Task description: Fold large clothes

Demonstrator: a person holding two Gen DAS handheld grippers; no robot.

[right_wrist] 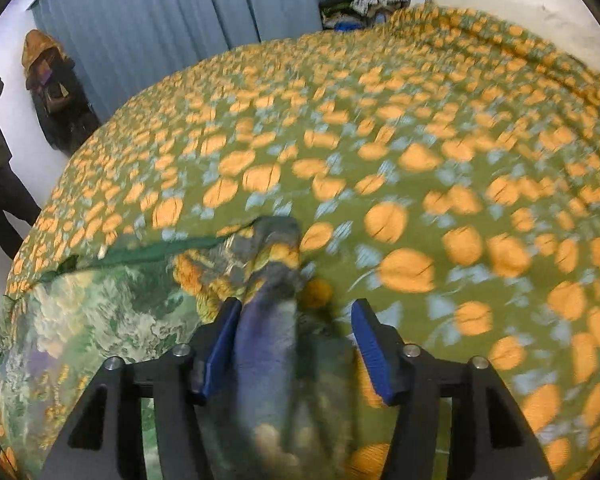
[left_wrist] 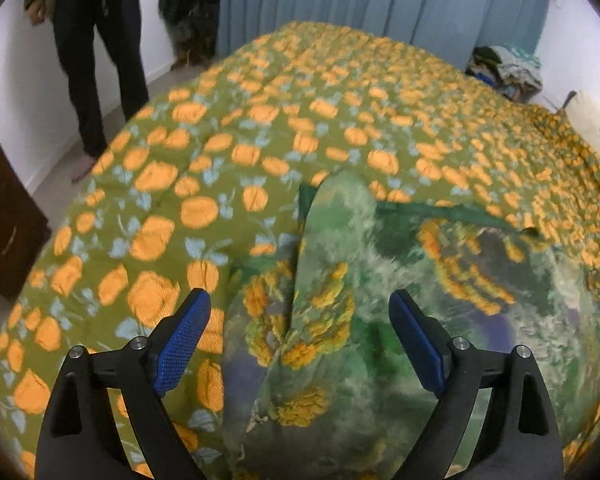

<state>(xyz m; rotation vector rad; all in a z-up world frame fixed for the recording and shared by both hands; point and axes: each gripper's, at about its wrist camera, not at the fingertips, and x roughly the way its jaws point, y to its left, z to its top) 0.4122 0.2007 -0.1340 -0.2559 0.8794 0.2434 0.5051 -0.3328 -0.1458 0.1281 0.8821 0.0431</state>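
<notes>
Both grippers spread, left gripper (left_wrist: pixel 300 324) clear above the green printed garment (left_wrist: pixel 340 280) lying lower centre on the orange-flowered bedspread (left_wrist: pixel 220 140), right gripper (right_wrist: pixel 294 334) loosely straddling a bunched ridge, which may snag and undo the fold.

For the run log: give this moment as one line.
left tool: open above green printed garment | right tool: open, garment fold between jaws | surface: floral bedspread

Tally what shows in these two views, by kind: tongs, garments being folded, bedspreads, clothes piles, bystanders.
Tongs: 2, left tongs, right tongs
Green printed garment: 1
Orange-flowered bedspread: 1
Clothes pile beyond the bed: 1
Bystanders: 2, one in dark trousers, one by the curtain
Total: 7
</notes>
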